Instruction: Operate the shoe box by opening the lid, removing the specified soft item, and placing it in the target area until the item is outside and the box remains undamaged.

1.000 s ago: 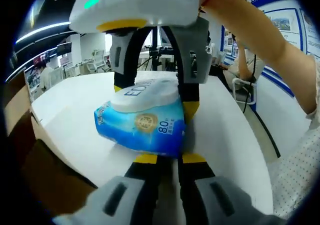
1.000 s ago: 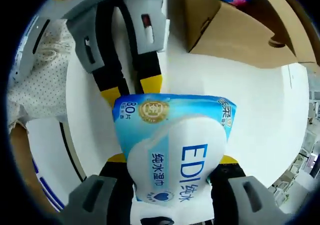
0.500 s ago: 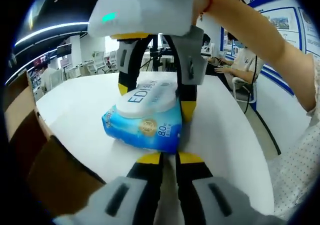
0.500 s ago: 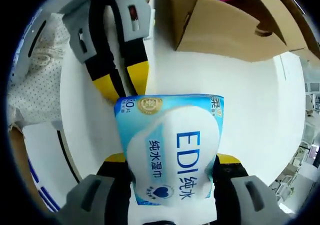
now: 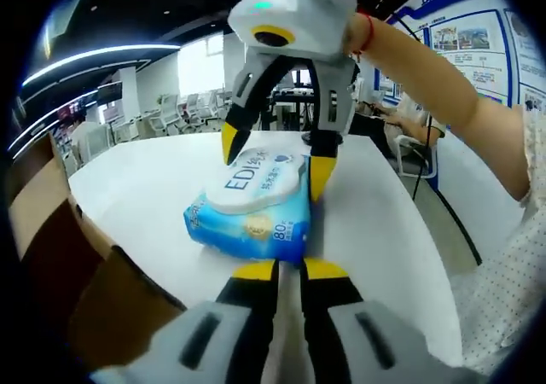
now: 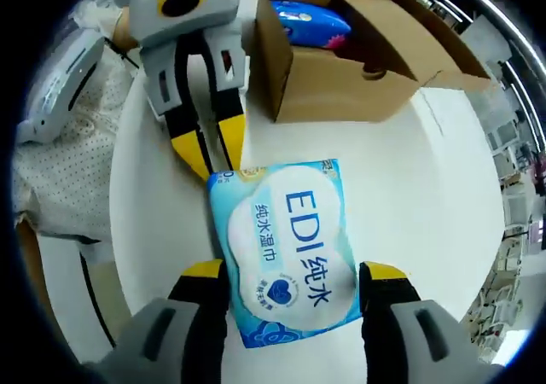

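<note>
The soft item is a blue-and-white pack of wet wipes (image 5: pixel 252 205) lying flat on the white table (image 5: pixel 375 222). My right gripper (image 5: pixel 275 158) comes down over it from above, open, one yellow fingertip on each side of the pack's far half. In the right gripper view the wet wipes pack (image 6: pixel 286 252) lies between the spread jaws of my right gripper (image 6: pixel 294 277). My left gripper (image 5: pixel 287 270) is shut and empty, its tips just short of the pack's near edge. The left gripper (image 6: pixel 213 158) points at the pack's corner. The open cardboard shoe box (image 6: pixel 341 68) stands beyond.
A blue item (image 6: pixel 307 21) lies inside the shoe box. A brown cardboard flap (image 5: pixel 60 256) rises at the left of the left gripper view. A person's arm (image 5: pixel 426 68) holds the right gripper. The table's edge (image 5: pixel 426 256) curves close on the right, with a chair (image 5: pixel 418 149) beyond.
The right gripper has opened, let go of the wipes pack and risen away from it; the pack now rests on the table. The left gripper stays shut beside it.
</note>
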Demonstrator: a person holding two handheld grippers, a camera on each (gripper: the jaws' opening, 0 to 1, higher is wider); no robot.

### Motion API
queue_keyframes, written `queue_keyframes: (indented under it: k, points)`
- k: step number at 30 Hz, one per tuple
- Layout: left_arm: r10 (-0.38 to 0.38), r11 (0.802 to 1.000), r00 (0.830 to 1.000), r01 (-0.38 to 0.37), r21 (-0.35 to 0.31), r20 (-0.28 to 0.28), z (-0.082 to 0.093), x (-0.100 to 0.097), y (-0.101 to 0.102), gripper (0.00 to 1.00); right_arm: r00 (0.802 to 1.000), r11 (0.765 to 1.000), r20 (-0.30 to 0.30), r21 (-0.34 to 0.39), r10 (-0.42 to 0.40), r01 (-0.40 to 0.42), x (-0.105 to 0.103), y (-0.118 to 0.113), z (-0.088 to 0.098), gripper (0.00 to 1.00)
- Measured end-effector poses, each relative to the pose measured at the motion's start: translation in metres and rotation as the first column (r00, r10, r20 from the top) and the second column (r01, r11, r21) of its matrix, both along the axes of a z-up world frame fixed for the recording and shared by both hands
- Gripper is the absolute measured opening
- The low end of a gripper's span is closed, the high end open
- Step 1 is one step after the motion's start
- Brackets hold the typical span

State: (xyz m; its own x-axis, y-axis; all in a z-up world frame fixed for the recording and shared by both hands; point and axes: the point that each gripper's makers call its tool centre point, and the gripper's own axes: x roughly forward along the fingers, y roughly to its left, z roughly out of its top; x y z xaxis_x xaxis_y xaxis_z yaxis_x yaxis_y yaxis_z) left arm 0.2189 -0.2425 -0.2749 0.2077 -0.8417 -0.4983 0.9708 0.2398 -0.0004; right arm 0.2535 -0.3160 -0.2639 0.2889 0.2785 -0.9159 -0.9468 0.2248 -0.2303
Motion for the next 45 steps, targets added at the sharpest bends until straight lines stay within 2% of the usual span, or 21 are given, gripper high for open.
queue_keyframes:
  k: [1,2,4,5,8,14,17,18,19,20,22,24,25,27,29,30,31,38,45]
  points:
    - [0.001,1.0,1.0,-0.001,-0.002,0.004,0.001,0.0,0.0,0.1,0.999,0.998,0.036,0.053,-0.026,0.024,0.0,-0.003,0.001,0.64]
    - [0.001,1.0,1.0,-0.001,-0.003,0.004,0.001,0.0,0.0,0.1,0.999,0.998,0.044,0.064,-0.031,0.028,0.0,-0.003,0.002,0.64]
    - [0.002,1.0,1.0,-0.002,-0.005,0.005,0.002,0.001,0.001,0.1,0.993,0.988,0.103,0.148,-0.051,0.036,-0.001,-0.004,0.005,0.64]
    - [0.002,1.0,1.0,-0.002,-0.006,0.006,0.002,0.001,0.001,0.1,0.992,0.986,0.113,0.164,-0.056,0.037,-0.001,-0.004,0.006,0.64]
    - [0.003,1.0,1.0,-0.003,-0.008,0.007,0.003,0.003,0.001,0.1,0.975,0.943,0.173,0.323,-0.143,0.081,-0.001,-0.004,0.012,0.64]
    - [0.006,1.0,1.0,-0.006,-0.011,0.003,0.002,0.001,-0.002,0.1,0.933,0.887,0.25,0.445,-0.258,0.126,-0.005,-0.01,0.012,0.65]
    - [0.007,1.0,1.0,-0.007,-0.012,0.002,0.003,0.001,-0.001,0.1,0.908,0.838,0.249,0.519,-0.336,0.168,-0.004,-0.015,0.011,0.67]
    - [0.008,1.0,1.0,-0.008,-0.013,0.004,0.003,0.002,-0.001,0.1,0.902,0.813,0.239,0.555,-0.359,0.177,-0.006,-0.015,0.01,0.67]
    - [0.009,1.0,1.0,-0.009,-0.013,0.005,0.002,0.001,-0.001,0.1,0.905,0.801,0.231,0.574,-0.358,0.17,-0.007,-0.013,0.009,0.64]
    - [0.009,1.0,1.0,-0.009,-0.015,0.004,0.002,0.0,-0.002,0.1,0.906,0.778,0.21,0.603,-0.368,0.176,-0.009,-0.011,0.008,0.64]
    - [0.009,1.0,1.0,-0.009,-0.016,0.0,0.002,0.0,-0.002,0.1,0.896,0.762,0.236,0.629,-0.376,0.154,-0.007,-0.01,0.009,0.66]
    - [0.008,1.0,1.0,-0.008,-0.021,-0.01,0.001,-0.002,-0.003,0.1,0.895,0.697,0.201,0.7,-0.399,0.154,-0.008,-0.004,0.013,0.7]
    - [0.007,1.0,1.0,-0.008,-0.023,-0.014,0.001,-0.003,-0.003,0.1,0.895,0.658,0.164,0.733,-0.415,0.171,-0.008,-0.003,0.014,0.72]
    - [0.005,1.0,1.0,-0.006,-0.028,-0.021,0.002,-0.004,-0.004,0.1,0.891,0.683,0.195,0.714,-0.409,0.157,-0.005,-0.004,0.009,0.7]
    - [0.005,1.0,1.0,-0.006,-0.024,-0.016,0.001,-0.004,-0.004,0.1,0.89,0.693,0.209,0.705,-0.406,0.15,-0.005,-0.003,0.006,0.71]
    - [0.006,1.0,1.0,-0.006,-0.025,-0.017,0.001,-0.004,-0.004,0.1,0.889,0.71,0.229,0.69,-0.396,0.139,-0.006,-0.003,0.005,0.71]
    - [0.006,1.0,1.0,-0.006,-0.026,-0.018,0.001,-0.004,-0.003,0.1,0.889,0.713,0.233,0.688,-0.394,0.137,-0.006,-0.002,0.003,0.71]
    - [0.014,0.999,1.0,-0.014,-0.029,-0.015,0.001,-0.002,-0.003,0.1,0.88,0.704,0.238,0.696,-0.41,0.14,-0.003,-0.005,0.004,0.69]
    - [0.022,0.999,1.0,-0.021,-0.034,0.007,0.001,0.001,-0.004,0.1,0.882,0.708,0.244,0.694,-0.403,0.132,0.0,-0.009,0.004,0.68]
